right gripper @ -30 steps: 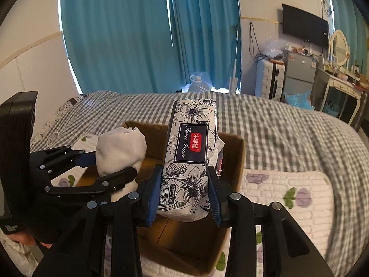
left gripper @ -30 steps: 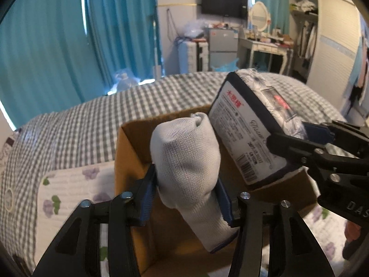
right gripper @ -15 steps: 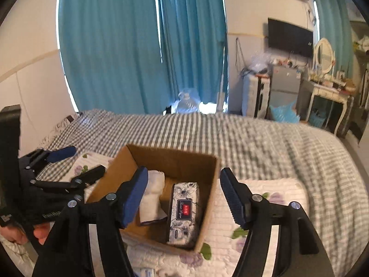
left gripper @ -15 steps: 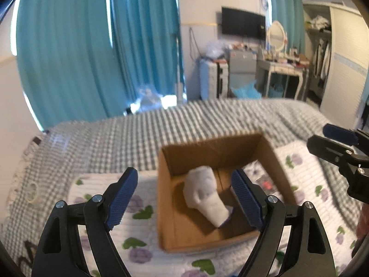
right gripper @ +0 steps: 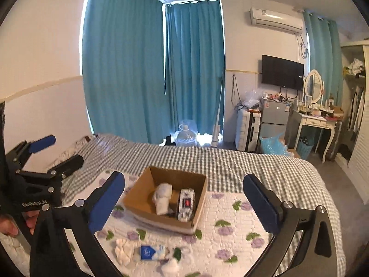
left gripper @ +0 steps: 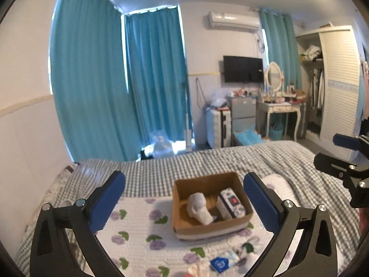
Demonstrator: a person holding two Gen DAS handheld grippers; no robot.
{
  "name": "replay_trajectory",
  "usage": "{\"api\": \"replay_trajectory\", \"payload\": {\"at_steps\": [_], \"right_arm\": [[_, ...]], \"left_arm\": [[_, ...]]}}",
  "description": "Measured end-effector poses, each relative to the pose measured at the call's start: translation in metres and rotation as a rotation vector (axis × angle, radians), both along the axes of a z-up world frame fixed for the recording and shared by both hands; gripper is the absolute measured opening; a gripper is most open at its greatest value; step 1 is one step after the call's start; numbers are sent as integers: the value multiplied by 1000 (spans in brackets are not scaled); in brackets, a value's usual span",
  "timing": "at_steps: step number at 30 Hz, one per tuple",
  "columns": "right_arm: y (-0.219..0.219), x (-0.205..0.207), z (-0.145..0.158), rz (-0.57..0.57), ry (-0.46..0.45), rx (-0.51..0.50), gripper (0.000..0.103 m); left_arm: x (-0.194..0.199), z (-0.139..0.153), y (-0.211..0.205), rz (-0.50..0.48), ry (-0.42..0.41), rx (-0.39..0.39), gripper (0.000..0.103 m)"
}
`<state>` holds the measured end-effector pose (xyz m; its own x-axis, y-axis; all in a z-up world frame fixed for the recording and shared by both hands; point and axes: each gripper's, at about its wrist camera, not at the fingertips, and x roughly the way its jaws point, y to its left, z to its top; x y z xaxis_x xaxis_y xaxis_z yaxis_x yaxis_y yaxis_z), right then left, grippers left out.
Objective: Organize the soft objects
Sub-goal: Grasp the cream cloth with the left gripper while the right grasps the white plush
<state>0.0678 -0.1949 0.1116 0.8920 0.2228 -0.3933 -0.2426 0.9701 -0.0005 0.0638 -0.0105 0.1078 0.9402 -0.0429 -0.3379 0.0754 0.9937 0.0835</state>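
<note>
Both claws hang released above the bed: left claw, right claw. Inside the cardboard box, a rolled white sock lies beside a tissue pack.

A bed covered with a grey-and-white checked sheet carries a white quilted mat printed with purple flowers and green leaves. An open brown cardboard box sits on the mat, between and beyond the right blue-padded fingers. Nearer than the box, a small blue-and-white packet and crumpled white cloths lie on the mat.
</note>
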Motion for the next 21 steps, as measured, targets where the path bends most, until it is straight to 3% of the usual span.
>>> {"api": "replay_trajectory", "payload": {"at_steps": [4, 10, 14, 21], "right_arm": [[8, -20, -15, 4, 36, -55, 103], [11, -29, -71, 17, 147, -55, 103], [17, -18, -118, 18, 249, -53, 103], [26, 19, -191, 3, 405, -48, 103]], "left_arm": [[-17, -17, 3, 14, 36, -40, 103], [-21, -72, 6, 51, 155, -40, 103], [-13, -122, 2, 69, 251, 8, 103], [8, -191, 4, 71, 390, 24, 103]]}}
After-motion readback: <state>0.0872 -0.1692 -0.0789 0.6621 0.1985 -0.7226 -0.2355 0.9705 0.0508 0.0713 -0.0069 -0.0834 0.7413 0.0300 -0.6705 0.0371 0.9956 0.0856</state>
